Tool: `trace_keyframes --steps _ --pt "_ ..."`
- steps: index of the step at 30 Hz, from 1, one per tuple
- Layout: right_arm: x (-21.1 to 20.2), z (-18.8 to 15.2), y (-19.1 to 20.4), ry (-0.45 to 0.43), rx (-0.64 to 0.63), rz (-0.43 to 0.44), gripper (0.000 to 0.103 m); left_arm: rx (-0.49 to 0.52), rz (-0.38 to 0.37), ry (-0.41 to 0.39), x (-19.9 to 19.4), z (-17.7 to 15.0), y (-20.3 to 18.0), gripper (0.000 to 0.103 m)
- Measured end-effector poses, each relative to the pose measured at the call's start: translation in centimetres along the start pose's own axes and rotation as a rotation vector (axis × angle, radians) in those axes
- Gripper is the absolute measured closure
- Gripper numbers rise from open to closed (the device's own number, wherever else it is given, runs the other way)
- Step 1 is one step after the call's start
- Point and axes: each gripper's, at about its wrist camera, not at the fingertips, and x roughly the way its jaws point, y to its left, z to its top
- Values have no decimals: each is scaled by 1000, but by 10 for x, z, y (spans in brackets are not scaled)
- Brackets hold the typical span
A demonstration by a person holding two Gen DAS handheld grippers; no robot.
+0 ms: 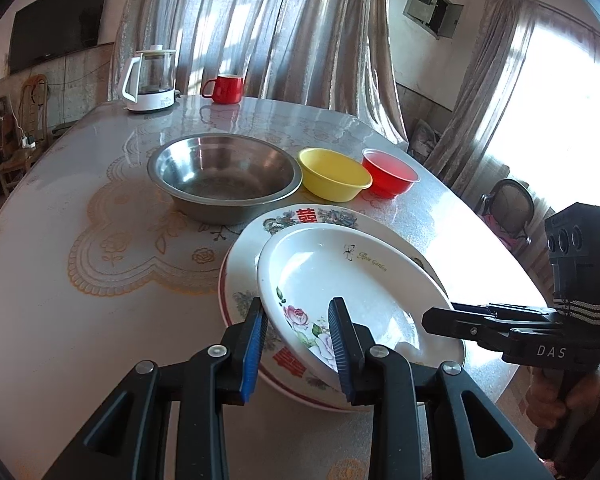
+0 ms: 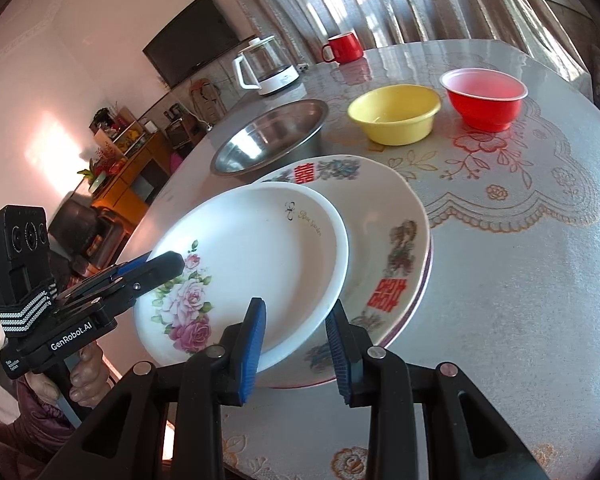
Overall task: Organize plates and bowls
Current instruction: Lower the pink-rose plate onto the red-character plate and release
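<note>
Holding the rose plate (image 1: pixel 340 280) by its rim, both grippers, left (image 1: pixel 298 344) and right (image 2: pixel 296 344), pinch it above the big plate (image 2: pixel 384 216).

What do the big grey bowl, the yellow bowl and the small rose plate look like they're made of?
The big grey round bowl looks like stainless steel: a brushed, mirror-like inside. The small yellow round bowl seems plastic: opaque, soft sheen, thin rolled rim. The small white rose-printed plate looks like glazed ceramic, possibly melamine: glossy white with printed flowers.
</note>
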Motion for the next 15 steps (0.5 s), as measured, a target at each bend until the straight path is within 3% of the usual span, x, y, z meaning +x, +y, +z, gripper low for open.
trace_keyframes --steps 15 --pt "4 6 -13 1 61 -14 71 -36 -10 49 21 4 2 66"
